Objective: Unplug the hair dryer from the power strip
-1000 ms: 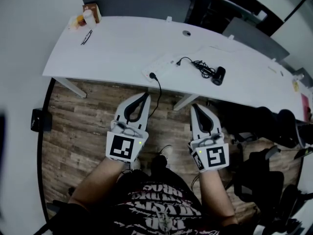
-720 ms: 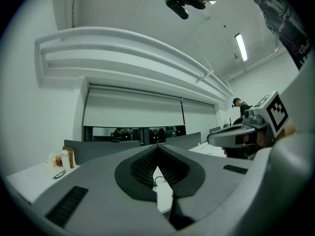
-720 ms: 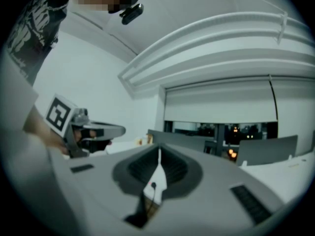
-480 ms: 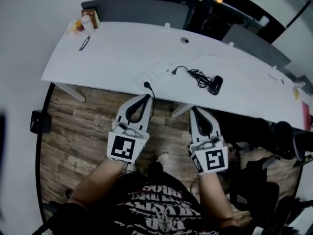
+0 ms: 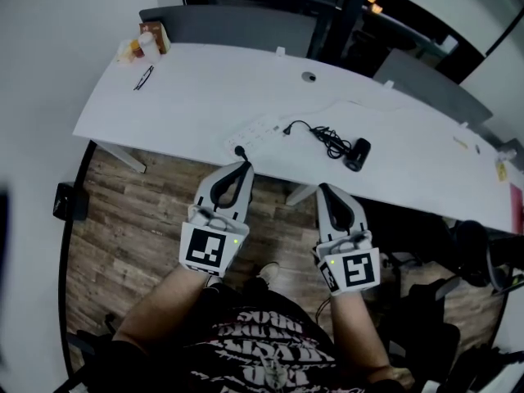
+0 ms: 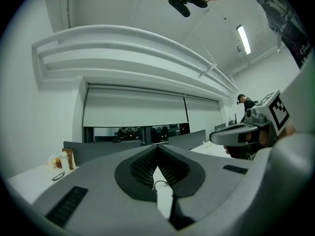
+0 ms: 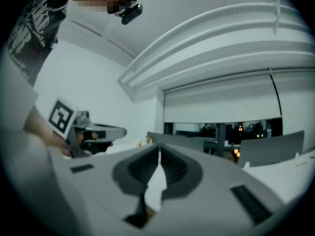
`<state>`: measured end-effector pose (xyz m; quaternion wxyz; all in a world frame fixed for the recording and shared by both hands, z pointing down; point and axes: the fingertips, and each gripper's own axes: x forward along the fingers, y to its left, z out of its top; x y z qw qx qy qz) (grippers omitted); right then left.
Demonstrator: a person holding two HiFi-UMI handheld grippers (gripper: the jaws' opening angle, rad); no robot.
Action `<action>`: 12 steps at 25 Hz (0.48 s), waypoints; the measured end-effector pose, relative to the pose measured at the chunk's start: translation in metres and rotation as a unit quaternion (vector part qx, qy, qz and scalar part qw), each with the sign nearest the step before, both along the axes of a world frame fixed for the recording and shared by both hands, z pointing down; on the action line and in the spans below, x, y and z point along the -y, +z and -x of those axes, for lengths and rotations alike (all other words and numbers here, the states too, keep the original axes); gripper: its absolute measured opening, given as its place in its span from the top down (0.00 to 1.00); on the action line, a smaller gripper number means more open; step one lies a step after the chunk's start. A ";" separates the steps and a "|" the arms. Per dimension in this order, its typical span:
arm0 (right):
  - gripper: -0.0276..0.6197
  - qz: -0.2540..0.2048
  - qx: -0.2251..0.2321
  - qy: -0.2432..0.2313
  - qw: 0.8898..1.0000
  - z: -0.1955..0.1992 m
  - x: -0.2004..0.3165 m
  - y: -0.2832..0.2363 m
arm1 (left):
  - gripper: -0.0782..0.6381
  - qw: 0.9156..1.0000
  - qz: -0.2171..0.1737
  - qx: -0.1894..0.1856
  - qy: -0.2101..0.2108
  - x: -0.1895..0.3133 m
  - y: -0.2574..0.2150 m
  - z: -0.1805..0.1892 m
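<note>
- Left gripper (image 5: pixel 243 164): jaws clenched, tips meeting, nothing between them. It is held level above the wooden floor (image 5: pixel 123 236), just short of the near edge of the table (image 5: pixel 188 88).
- Right gripper (image 5: pixel 322 186): jaws clenched and empty. It is held level beside the left gripper, also short of the table edge.
- Hair dryer (image 5: pixel 358 152): black, lying on the white table right of centre, well apart from both grippers.
- Cord (image 5: pixel 323 135): a loose black tangle just left of the hair dryer. Its plug (image 5: pixel 286 128) sits at the right end of the power strip.
- Power strip (image 5: pixel 258 129): white, flat on the table near its front edge, ahead of the left gripper. A second black lead (image 5: pixel 239 151) leaves its near end.
- Far left corner of the table: eyeglasses (image 5: pixel 144 77) and small bottles (image 5: pixel 141 46).
</note>
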<state>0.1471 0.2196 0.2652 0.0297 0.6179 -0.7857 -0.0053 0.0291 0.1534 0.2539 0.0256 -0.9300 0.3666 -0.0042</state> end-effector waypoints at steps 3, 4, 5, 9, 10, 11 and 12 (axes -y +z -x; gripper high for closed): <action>0.90 -0.004 0.002 -0.012 1.000 -0.007 0.002 -0.001 | 0.86 1.000 0.000 -0.003 -0.012 0.001 -0.002 -0.005; 0.90 -0.003 0.002 -0.017 1.000 -0.009 0.001 -0.001 | 0.86 1.000 0.000 -0.003 -0.016 0.001 -0.003 -0.007; 0.90 -0.002 0.002 -0.021 1.000 -0.011 0.001 -0.001 | 0.86 1.000 -0.001 -0.002 -0.020 0.001 -0.004 -0.009; 0.90 0.002 0.008 -0.031 0.999 -0.018 0.003 0.003 | 0.86 1.000 -0.003 0.001 -0.030 0.001 -0.004 -0.013; 0.90 0.002 0.010 -0.033 0.999 -0.018 0.003 0.004 | 0.86 0.999 -0.003 0.001 -0.034 0.001 -0.004 -0.012; 0.90 0.002 0.011 -0.036 0.999 -0.018 0.003 0.004 | 0.86 0.999 -0.004 0.002 -0.038 0.002 -0.004 -0.010; 0.90 0.002 0.010 -0.039 0.999 -0.017 0.004 0.003 | 0.86 0.999 -0.004 0.002 -0.042 0.003 -0.005 -0.007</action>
